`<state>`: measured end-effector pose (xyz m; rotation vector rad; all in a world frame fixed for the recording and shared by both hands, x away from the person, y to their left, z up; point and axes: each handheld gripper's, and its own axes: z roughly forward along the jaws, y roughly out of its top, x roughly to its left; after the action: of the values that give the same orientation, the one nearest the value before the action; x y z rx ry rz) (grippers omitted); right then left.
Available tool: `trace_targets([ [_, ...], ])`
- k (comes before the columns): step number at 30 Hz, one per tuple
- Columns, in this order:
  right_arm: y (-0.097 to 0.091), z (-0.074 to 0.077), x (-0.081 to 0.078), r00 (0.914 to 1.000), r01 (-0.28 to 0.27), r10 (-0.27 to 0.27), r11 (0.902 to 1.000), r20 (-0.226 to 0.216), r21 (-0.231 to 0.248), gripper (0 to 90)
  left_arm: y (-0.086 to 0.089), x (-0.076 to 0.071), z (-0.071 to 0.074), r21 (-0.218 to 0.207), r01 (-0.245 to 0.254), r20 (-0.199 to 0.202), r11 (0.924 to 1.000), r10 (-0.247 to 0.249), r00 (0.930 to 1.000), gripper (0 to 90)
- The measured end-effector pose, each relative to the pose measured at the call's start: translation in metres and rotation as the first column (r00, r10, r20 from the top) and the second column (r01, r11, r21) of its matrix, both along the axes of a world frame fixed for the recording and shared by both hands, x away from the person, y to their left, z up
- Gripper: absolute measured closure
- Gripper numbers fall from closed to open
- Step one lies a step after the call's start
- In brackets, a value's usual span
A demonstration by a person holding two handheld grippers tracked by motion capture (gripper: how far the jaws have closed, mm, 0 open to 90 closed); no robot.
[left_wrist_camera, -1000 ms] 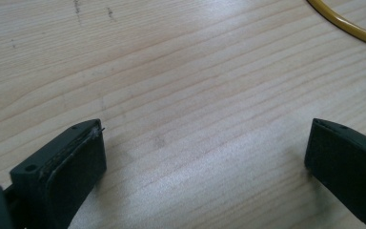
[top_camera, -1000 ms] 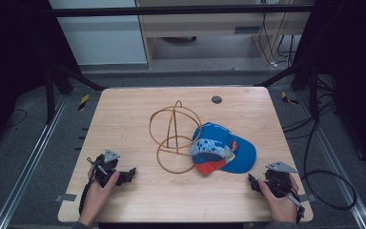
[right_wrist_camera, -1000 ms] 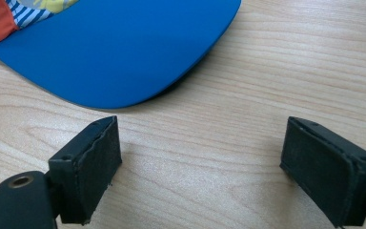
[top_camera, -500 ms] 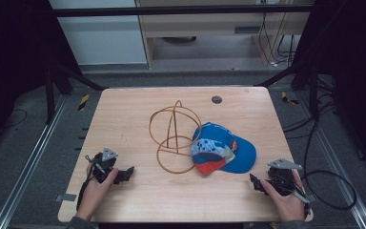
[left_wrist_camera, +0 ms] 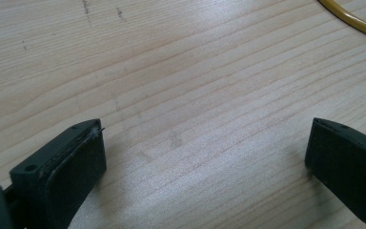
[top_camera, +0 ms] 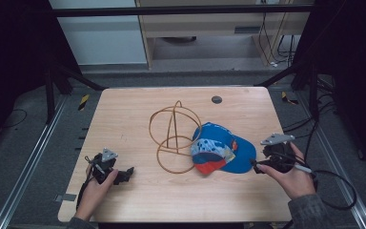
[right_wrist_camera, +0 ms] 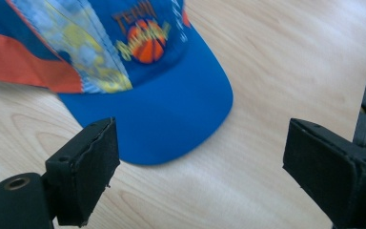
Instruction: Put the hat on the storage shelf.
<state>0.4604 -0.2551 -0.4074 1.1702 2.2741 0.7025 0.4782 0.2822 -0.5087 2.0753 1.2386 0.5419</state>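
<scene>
Cap, blue with orange and patterned panels, lies on wooden table right of centre, brim toward right gripper. Wire hoop frame stands just left of cap, touching its crown side. Right gripper near brim, jaws wide apart, empty; blue brim lies between and beyond them. Left gripper at near-left table edge, jaws wide apart over bare wood, empty. Small dark disc near far edge. Dark room, cables on floor at right.
</scene>
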Motion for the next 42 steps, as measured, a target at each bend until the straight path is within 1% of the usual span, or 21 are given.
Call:
trace_targets([
  [4,0.009,0.010,0.008,0.9979,-0.062,0.061,0.9976,-0.021,-0.033,11.0,0.000,0.000,0.000,0.000,0.000,0.000,1.0000,0.000,1.0000,0.0],
  [6,0.019,0.018,0.017,0.9918,-0.121,0.119,0.9921,-0.047,-0.035,10.9,0.000,0.000,0.000,0.000,0.001,0.000,1.0000,-0.001,1.0000,0.0],
  [10,0.029,0.024,0.026,0.9824,-0.176,0.173,0.9838,-0.071,-0.034,11.8,0.001,0.000,0.000,-0.006,0.006,0.001,1.0000,-0.006,1.0000,0.0],
  [11,0.029,0.024,0.026,0.9824,-0.176,0.173,0.9838,-0.071,-0.034,11.8,0.001,0.000,0.000,-0.006,0.006,0.001,1.0000,-0.006,1.0000,0.0],
  [12,0.035,0.026,0.030,0.9759,-0.204,0.201,0.9783,-0.085,-0.035,12.0,0.001,0.000,0.000,0.000,0.010,-0.001,0.9999,-0.010,0.9999,0.0],
  [13,0.035,0.026,0.030,0.9759,-0.204,0.201,0.9783,-0.085,-0.035,12.0,0.002,0.000,0.000,0.001,0.012,-0.001,0.9999,-0.012,0.9999,0.0],
  [14,0.039,0.028,0.035,0.9708,-0.226,0.221,0.9730,-0.093,-0.047,12.2,0.002,0.000,0.000,0.001,0.010,0.000,0.9999,-0.010,0.9999,0.0],
  [22,0.049,0.039,0.048,0.9569,-0.276,0.268,0.9586,-0.112,-0.068,12.3,0.006,0.001,0.000,-0.005,-0.007,0.001,1.0000,0.007,1.0000,0.0],
  [23,0.053,0.041,0.050,0.9504,-0.297,0.287,0.9521,-0.121,-0.074,11.9,0.008,0.001,0.000,0.004,-0.009,-0.003,1.0000,0.009,1.0000,0.0],
  [26,0.060,0.044,0.054,0.9397,-0.327,0.314,0.9403,-0.136,-0.093,11.8,0.008,0.001,0.000,0.001,-0.011,-0.001,0.9999,0.011,0.9999,0.0],
  [27,0.060,0.044,0.054,0.9397,-0.327,0.314,0.9403,-0.136,-0.093,11.8,0.008,0.001,0.000,0.001,-0.011,-0.001,0.9999,0.011,0.9999,0.0],
  [28,0.062,0.045,0.055,0.9367,-0.336,0.321,0.9363,-0.141,-0.103,11.5,0.008,0.001,0.000,0.001,-0.011,-0.001,0.9999,0.011,0.9999,0.0],
  [29,0.065,0.047,0.057,0.9305,-0.353,0.337,0.9298,-0.144,-0.104,11.5,0.008,0.001,0.000,0.001,-0.011,-0.001,0.9999,0.011,0.9999,0.0],
  [32,0.072,0.048,0.062,0.9189,-0.380,0.364,0.9199,-0.152,-0.095,10.4,0.008,0.001,0.000,0.001,-0.011,-0.001,0.9999,0.011,0.9999,0.0],
  [33,0.072,0.048,0.062,0.9189,-0.380,0.364,0.9199,-0.152,-0.095,10.4,0.008,0.001,0.000,0.001,-0.011,-0.001,0.9999,0.011,0.9999,0.0],
  [36,0.079,0.041,0.068,0.9108,-0.395,0.375,0.9134,-0.173,-0.099,11.4,0.008,0.001,0.000,0.001,-0.011,0.000,0.9999,0.011,0.9999,0.0],
  [37,0.080,0.039,0.070,0.9063,-0.403,0.381,0.9100,-0.183,-0.099,14.1,0.008,0.001,0.000,-0.002,-0.013,0.000,0.9999,0.013,0.9999,0.0],
  [38,0.081,0.036,0.074,0.8958,-0.420,0.398,0.9030,-0.198,-0.088,17.8,0.008,0.001,0.000,-0.001,-0.012,0.000,0.9999,0.012,0.9999,0.0],
  [39,0.082,0.034,0.077,0.8913,-0.427,0.404,0.9010,-0.206,-0.079,18.2,0.008,0.001,0.000,0.001,-0.011,-0.001,0.9999,0.011,0.9999,0.0],
  [40,0.082,0.031,0.081,0.8908,-0.423,0.400,0.9035,-0.216,-0.071,18.1,0.008,0.001,0.000,0.000,-0.013,0.001,0.9999,0.013,0.9999,0.0],
  [42,0.082,0.027,0.088,0.8861,-0.426,0.403,0.9026,-0.229,-0.060,17.8,0.008,0.001,0.000,0.000,-0.013,0.001,0.9999,0.013,0.9999,0.0],
])
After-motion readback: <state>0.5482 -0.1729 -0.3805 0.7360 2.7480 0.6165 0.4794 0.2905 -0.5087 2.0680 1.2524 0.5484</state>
